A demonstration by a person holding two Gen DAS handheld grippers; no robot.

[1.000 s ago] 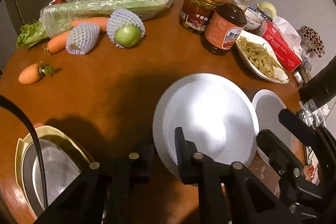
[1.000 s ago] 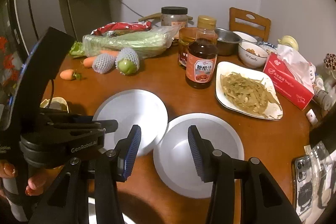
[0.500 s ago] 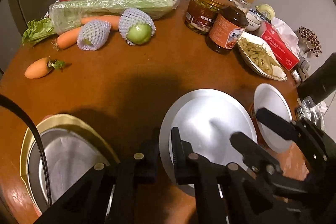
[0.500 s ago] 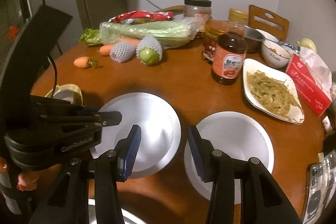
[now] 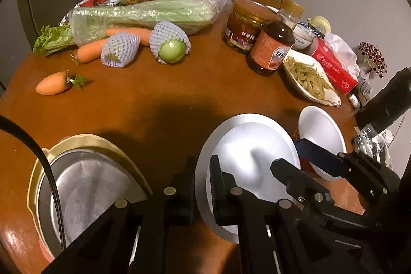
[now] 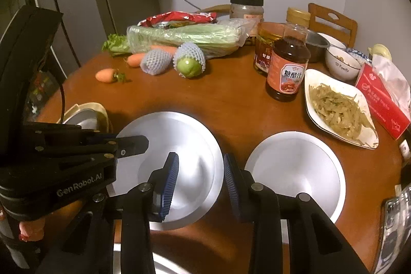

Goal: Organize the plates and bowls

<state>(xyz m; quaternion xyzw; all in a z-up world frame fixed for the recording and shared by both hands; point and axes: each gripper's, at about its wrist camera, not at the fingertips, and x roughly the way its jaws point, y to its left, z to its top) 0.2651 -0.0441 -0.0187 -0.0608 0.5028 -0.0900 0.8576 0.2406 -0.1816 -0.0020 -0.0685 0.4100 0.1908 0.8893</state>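
Both handheld tools are matte black plastic linkages with round silver pivot screws. The right gripper (image 6: 199,180) carries ribbed blue pads (image 6: 169,184) on its two fingers. The left gripper (image 5: 201,190) bears white "GenRobot.AI" lettering on its body, and a thin black cable (image 5: 48,181) curves beside it.

Room dim, light warm and yellowish. Big dark shadow on brown table (image 5: 159,104), just behind left white plate (image 5: 246,145). Bright shine spot on that plate, plate looks soft there. Edges of both views bend round, corners go black. Far wall grainy, a bit fuzzy.
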